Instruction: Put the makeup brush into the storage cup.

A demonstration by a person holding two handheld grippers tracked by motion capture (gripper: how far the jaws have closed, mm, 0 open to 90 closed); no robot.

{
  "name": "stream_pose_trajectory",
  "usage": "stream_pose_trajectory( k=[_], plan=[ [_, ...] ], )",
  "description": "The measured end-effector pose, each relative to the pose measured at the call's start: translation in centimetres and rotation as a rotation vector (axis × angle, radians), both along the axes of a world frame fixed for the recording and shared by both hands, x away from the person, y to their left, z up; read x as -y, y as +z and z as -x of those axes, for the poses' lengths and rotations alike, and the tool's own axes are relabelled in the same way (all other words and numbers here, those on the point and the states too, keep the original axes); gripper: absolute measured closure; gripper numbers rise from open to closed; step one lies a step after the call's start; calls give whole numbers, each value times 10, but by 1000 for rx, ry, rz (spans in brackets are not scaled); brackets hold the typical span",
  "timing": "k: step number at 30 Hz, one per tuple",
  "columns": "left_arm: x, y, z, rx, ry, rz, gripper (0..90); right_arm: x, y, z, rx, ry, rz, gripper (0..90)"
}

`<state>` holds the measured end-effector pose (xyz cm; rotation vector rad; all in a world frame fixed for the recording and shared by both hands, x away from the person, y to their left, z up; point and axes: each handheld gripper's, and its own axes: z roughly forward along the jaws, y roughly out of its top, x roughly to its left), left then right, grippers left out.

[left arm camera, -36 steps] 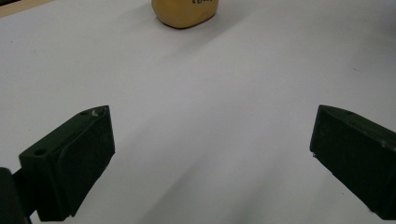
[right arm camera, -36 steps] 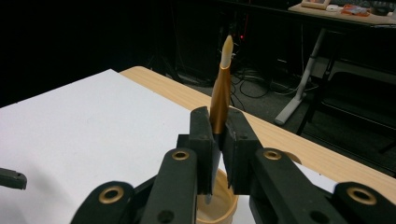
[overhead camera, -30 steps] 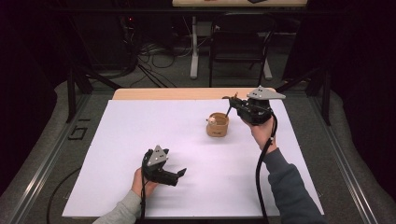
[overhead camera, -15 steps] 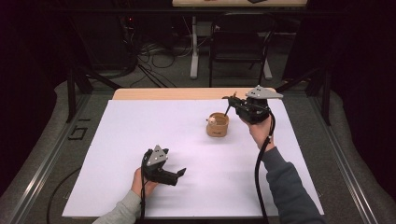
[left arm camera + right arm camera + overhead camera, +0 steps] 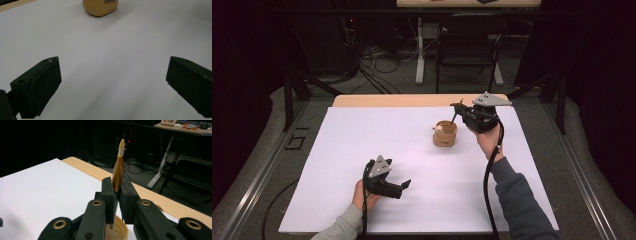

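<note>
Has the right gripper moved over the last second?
Yes, slightly: the right gripper, shut on a brush, has shifted left towards the cup.

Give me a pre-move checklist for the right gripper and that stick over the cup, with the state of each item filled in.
1. Grip: right gripper has both jaws clamped on the orange stick: ok.
2. Stick attitude: it stands nearly upright between the jaws, pale tip up: ok.
3. Position: in the right gripper view the cup rim sits directly below the jaws: ok.
4. Lower end of the stick inside the cup or above the rim: cannot tell.
5. Left gripper: open, low over the white sheet, well apart from the cup: ok.
6. Cup contents: cannot tell.
</note>
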<state>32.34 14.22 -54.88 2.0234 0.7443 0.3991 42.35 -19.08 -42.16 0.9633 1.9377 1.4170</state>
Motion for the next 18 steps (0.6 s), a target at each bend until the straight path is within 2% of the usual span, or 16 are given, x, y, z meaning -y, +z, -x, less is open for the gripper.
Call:
stream_pose_trajectory(
  k=[18],
  plan=[
    [-1, 1, 1, 2, 0, 5, 0, -5, -5, -2, -2, 6, 12, 835]
  ],
)
